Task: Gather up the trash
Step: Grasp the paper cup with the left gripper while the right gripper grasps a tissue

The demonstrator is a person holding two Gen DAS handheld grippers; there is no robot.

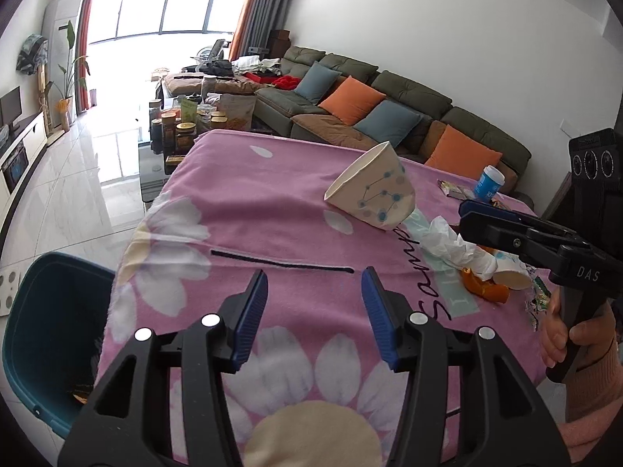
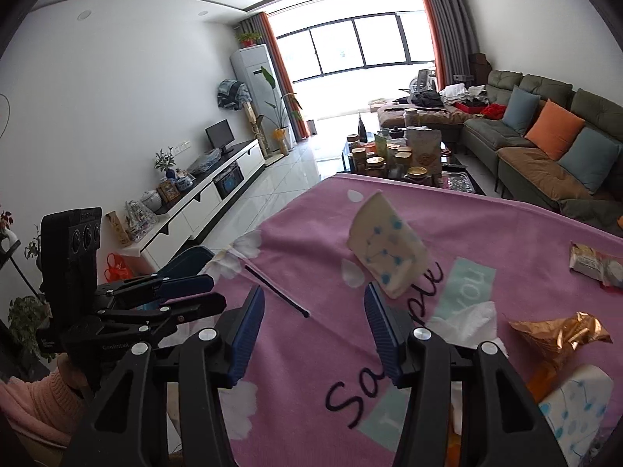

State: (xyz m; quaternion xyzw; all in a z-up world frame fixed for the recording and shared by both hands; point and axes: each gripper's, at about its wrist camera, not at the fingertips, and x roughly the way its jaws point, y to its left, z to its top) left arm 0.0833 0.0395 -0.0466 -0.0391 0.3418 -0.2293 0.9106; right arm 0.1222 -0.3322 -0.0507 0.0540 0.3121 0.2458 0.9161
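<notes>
A crumpled paper cup (image 1: 373, 194) (image 2: 387, 249) with a blue dot pattern is tipped over on the pink flowered cloth (image 1: 249, 210), beyond both grippers. My left gripper (image 1: 315, 276) (image 2: 214, 292) is open over the cloth with nothing between its blue pads. My right gripper (image 2: 313, 292) (image 1: 463, 214) is open too and holds nothing; the cup is just past its right fingertip. A white tissue (image 1: 447, 241) (image 2: 471, 319), orange peel (image 1: 483, 290), a second paper cup (image 1: 510, 272) (image 2: 576, 408) and a gold wrapper (image 2: 560, 334) lie to the right.
A teal bin (image 1: 46, 334) (image 2: 187, 258) stands on the floor by the table's left edge. A thin black stick (image 1: 280, 262) (image 2: 276, 292) lies on the cloth. A blue bottle (image 1: 488, 183) and a snack packet (image 2: 595, 264) are at the far right. A jar-laden coffee table (image 2: 397, 155) and a sofa (image 1: 389, 116) stand beyond.
</notes>
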